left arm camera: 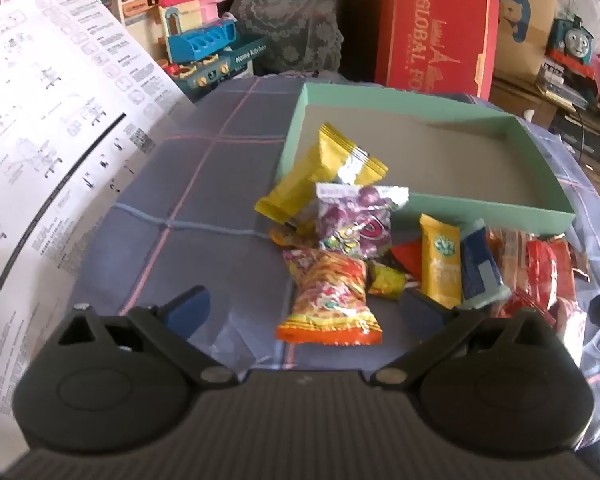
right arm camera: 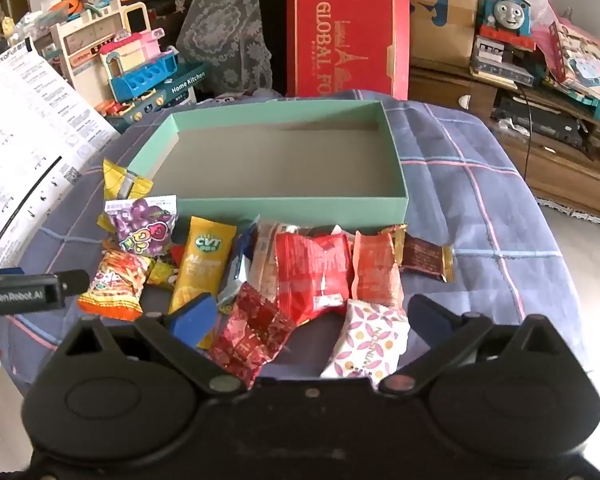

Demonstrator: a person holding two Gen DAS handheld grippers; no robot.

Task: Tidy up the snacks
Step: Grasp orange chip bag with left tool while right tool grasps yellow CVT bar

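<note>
Checked cloth: a blue-grey checked cloth covers the counter and carries everything.
Box: the mint-green box lies open and bare inside, on the far side of the snacks, its long side running across the view.
Snack pile: the packets lie in a loose row along the box's near wall, between the box and both tools.
Left tool: the left tool is spread wide with nothing between its fingers; it tilts down over the left end of the row.
Right tool: the right tool is likewise spread wide and holds nothing; it tilts down over the right end.
Nearest to left: the orange patterned packet lies just ahead, between the finger lines, long axis pointing away toward the box.
Nearest to right: the dark red foil packet and the white flowered packet lie at the fingers' base, red large packet just beyond.
Deciding relation: judging by this, each hand takes its own end, then carries forward over the near wall.
</note>
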